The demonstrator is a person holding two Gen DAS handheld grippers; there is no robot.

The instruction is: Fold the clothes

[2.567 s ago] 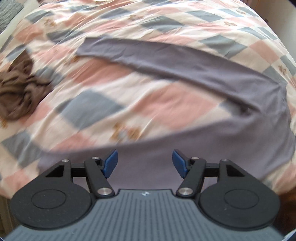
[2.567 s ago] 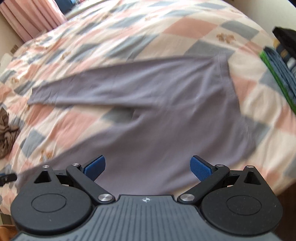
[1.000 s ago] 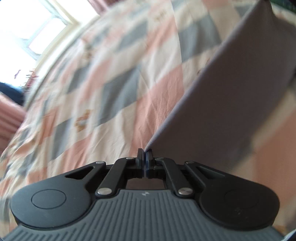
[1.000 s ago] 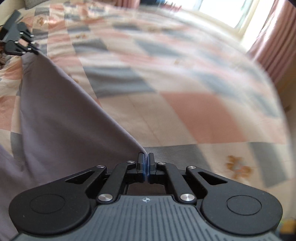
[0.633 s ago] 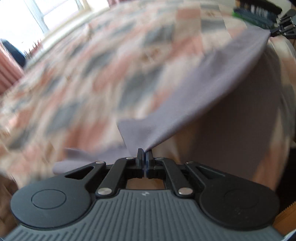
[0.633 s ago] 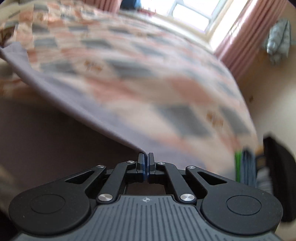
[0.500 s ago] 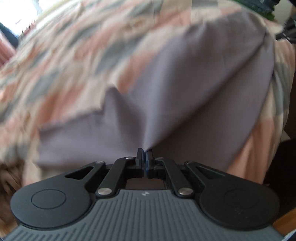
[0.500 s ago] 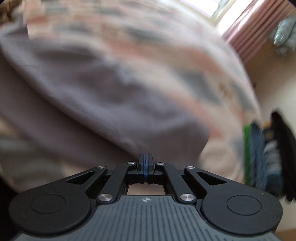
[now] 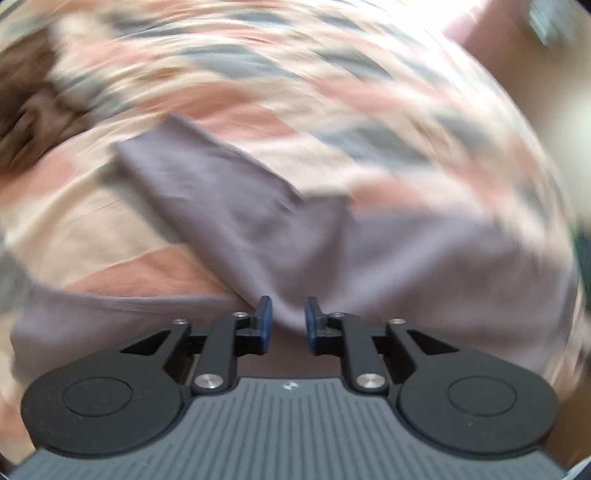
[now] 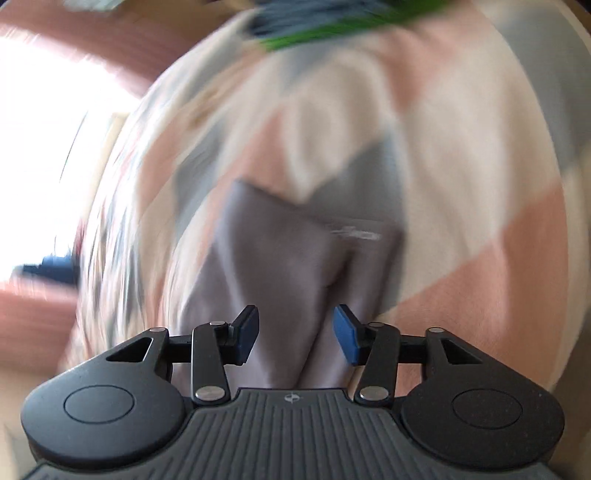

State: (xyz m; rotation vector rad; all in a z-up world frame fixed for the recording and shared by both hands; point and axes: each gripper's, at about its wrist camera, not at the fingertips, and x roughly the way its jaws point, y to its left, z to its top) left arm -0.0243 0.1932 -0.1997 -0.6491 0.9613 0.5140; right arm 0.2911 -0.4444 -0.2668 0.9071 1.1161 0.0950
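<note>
A grey-purple long-sleeved garment (image 9: 280,229) lies on the checked bedspread (image 9: 258,96), doubled over with a fold running away from me. My left gripper (image 9: 287,317) hovers just over its near edge; its jaws are opening, and the blue pads stand apart from the cloth below. In the right wrist view the same garment (image 10: 288,266) reaches under my right gripper (image 10: 295,328), whose jaws are opening too, wider, with nothing pressed between the pads. Both views are smeared by motion.
A brown crumpled garment (image 9: 26,103) lies at the far left of the bed. A stack of folded clothes with a green edge (image 10: 314,26) sits beyond the right gripper. Pink curtains (image 10: 92,37) and a bright window lie past the bed.
Both grippers, shut on the garment's edge half a second ago, have let it go and their jaws now stand apart. The lifted cloth has dropped onto the bed, folded over.
</note>
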